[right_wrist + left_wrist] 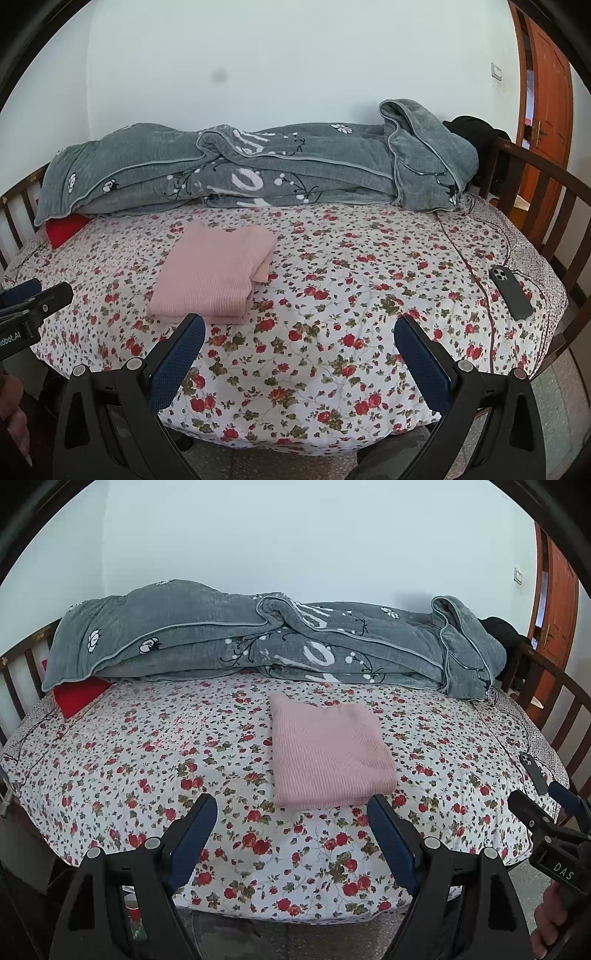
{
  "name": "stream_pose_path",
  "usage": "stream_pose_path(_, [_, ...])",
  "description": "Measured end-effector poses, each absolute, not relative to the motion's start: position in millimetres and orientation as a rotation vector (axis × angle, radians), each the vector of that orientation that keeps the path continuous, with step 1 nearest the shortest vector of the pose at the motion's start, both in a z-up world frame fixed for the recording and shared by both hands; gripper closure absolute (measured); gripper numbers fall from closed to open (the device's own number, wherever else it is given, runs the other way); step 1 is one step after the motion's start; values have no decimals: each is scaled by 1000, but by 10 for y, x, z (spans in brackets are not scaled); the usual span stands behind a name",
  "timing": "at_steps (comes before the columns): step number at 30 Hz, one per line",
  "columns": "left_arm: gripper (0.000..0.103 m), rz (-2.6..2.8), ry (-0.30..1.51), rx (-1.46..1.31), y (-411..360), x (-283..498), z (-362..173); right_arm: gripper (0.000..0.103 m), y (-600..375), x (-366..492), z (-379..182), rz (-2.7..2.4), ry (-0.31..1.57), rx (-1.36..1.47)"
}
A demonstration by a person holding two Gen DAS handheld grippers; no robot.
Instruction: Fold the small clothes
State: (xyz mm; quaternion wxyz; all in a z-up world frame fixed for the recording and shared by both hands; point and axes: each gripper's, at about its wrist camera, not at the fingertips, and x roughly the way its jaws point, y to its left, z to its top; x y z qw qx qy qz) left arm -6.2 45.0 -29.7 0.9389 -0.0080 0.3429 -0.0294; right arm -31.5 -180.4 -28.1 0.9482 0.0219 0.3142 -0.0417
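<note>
A pink ribbed knit garment point(328, 749) lies folded into a neat rectangle on the floral bedsheet point(147, 757), near the bed's middle; it also shows in the right wrist view point(214, 277). My left gripper point(291, 805) is open and empty, held back over the bed's front edge just short of the garment. My right gripper point(299, 325) is open and empty, to the right of the garment, over bare sheet point(351, 295). Each gripper shows at the edge of the other's view, the right gripper point(546, 805) and the left gripper point(37, 291).
A rumpled grey quilt point(258, 642) lies along the back by the wall. A red cushion point(79, 696) peeks out at back left. A dark phone point(511, 293) lies on the bed's right side. Wooden rails point(535, 192) ring the bed; a door point(550, 92) is at right.
</note>
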Motion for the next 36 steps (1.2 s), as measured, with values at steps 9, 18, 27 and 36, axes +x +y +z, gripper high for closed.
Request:
stream_pose_path(9, [20,-62,698,-19,435,-84,-299,2,-1809,-330,-266,-87,636,47])
stream_pose_path(18, [20,-60,699,-18,437,-84,-297,2,-1814,-341,-262,-89,634,52])
stream_pose_path(27, [20,-60,697,-25,446,-93,-293,2,-1810,-340,-258,-85,635,59])
stream_pose_path(36, [20,-58,696,-25,445,-98,-284,2,-1803,-342,-260,-82,634,65])
